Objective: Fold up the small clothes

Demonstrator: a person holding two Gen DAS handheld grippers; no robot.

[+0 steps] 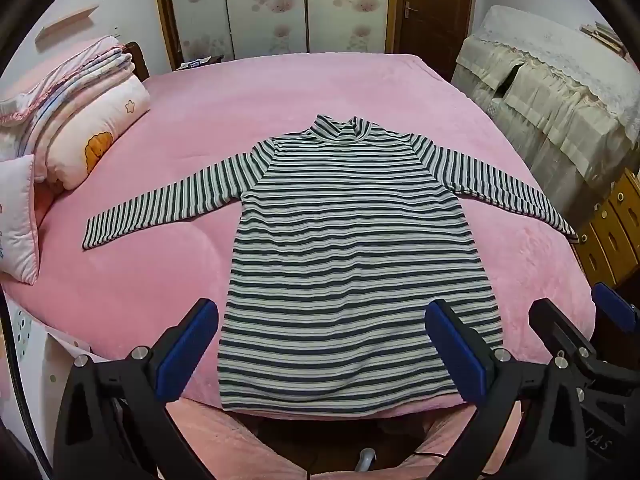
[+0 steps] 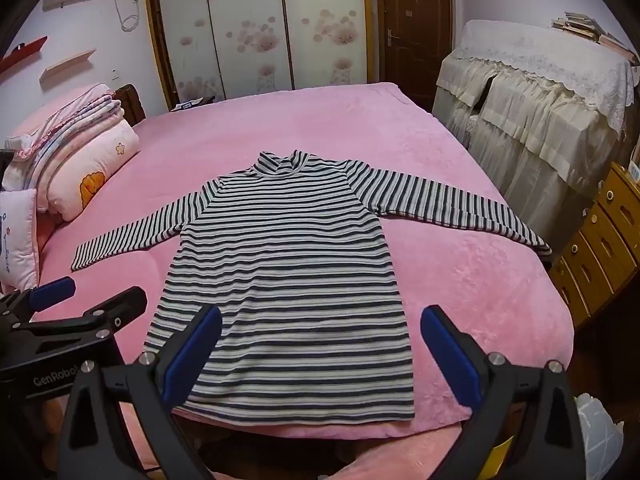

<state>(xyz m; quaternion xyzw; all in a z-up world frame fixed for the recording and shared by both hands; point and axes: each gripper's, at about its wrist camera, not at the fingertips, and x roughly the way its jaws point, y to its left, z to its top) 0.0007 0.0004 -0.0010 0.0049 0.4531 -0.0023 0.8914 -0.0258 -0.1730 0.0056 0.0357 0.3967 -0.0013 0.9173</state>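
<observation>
A dark-and-white striped turtleneck shirt (image 1: pixel 344 248) lies flat on the pink bed (image 1: pixel 280 92), sleeves spread out to both sides and hem at the near edge. My left gripper (image 1: pixel 322 344) hovers open above the hem, nothing between its blue pads. In the right wrist view the same shirt (image 2: pixel 288 276) lies flat under my right gripper (image 2: pixel 320 354), which is also open and empty over the hem. The right gripper's fingers (image 1: pixel 552 332) show at the right edge of the left wrist view; the left gripper's fingers (image 2: pixel 120 308) show at the left of the right wrist view.
Folded quilts (image 1: pixel 80 120) and a pillow (image 1: pixel 18 216) are stacked at the bed's left. Cloth-covered furniture (image 1: pixel 560 92) and a wooden drawer chest (image 1: pixel 616 232) stand to the right. A wardrobe (image 1: pixel 272 8) and a door (image 1: pixel 432 8) are behind the bed.
</observation>
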